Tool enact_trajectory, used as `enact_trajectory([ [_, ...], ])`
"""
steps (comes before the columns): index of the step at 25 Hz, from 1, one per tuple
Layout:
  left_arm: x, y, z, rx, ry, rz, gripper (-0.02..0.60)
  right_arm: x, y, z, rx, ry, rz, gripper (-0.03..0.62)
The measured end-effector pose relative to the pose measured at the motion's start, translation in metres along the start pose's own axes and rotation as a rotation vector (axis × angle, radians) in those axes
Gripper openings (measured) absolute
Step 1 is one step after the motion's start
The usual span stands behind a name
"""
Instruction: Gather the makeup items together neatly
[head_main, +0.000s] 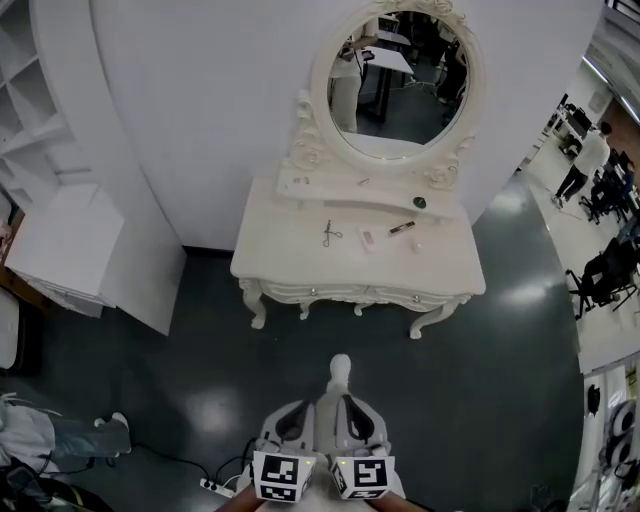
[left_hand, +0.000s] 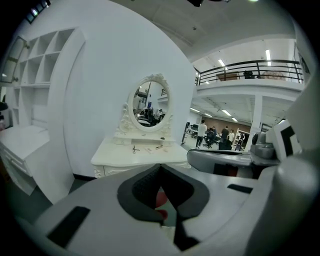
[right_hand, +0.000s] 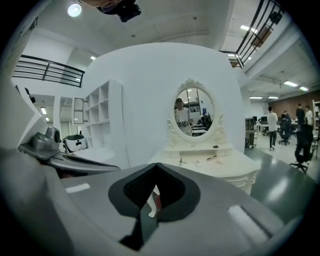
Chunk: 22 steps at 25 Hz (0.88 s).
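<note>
Makeup items (head_main: 402, 228) lie scattered on the white tabletop (head_main: 290, 255), well ahead of my left gripper (left_hand: 160, 167) and right gripper (right_hand: 156, 166), held side by side, both jaws clenched together and empty.

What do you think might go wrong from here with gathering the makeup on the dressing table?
The power strip and its cable lie on the floor short of the table: a possible trip. The small pale item barely stands out against the white dressing table and may be missed.
</note>
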<state>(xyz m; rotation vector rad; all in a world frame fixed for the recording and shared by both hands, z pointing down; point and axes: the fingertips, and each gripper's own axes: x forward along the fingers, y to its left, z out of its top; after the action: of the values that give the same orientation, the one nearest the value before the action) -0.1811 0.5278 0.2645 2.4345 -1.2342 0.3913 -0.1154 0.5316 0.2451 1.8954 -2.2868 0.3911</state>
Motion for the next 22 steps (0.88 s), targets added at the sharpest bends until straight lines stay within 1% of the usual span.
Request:
enact_trajectory([
  [2, 0.023, 0.009, 0.002, -0.016, 0.022, 0.018, -0.005, 0.022, -0.012, -0.001, 0.038, 0.017, 0.014, 0.0],
  [4, 0.05, 0.017, 0.004, -0.061, 0.056, 0.035, -0.005, 0.044, -0.026, 0.0, 0.06, 0.034, 0.031, -0.001],
  [5, 0.065, 0.021, 0.01, -0.071, 0.068, 0.045, -0.005, 0.056, -0.036, 0.005, 0.062, 0.037, 0.04, 0.0],
  [8, 0.108, 0.021, 0.035, -0.065, 0.088, 0.068, -0.005, 0.087, -0.073, 0.029, 0.059, 0.018, 0.051, -0.002],
  [10, 0.138, 0.011, 0.056, -0.064, 0.083, 0.065, -0.005, 0.106, -0.104, 0.042, 0.078, 0.025, 0.043, -0.001],
  [12, 0.171, 0.006, 0.075, -0.042, 0.078, 0.068, -0.005, 0.133, -0.132, 0.055, 0.105, 0.034, 0.044, -0.002],
  [15, 0.215, 0.003, 0.103, -0.023, 0.069, 0.082, -0.005, 0.167, -0.168, 0.077, 0.111, 0.025, 0.055, -0.002],
  [18, 0.251, 0.004, 0.126, -0.028, 0.059, 0.104, -0.005, 0.193, -0.199, 0.091, 0.14, 0.032, 0.053, -0.002],
  [22, 0.285, -0.001, 0.144, -0.021, 0.053, 0.118, -0.005, 0.219, -0.227, 0.101, 0.154, 0.026, 0.068, -0.002],
])
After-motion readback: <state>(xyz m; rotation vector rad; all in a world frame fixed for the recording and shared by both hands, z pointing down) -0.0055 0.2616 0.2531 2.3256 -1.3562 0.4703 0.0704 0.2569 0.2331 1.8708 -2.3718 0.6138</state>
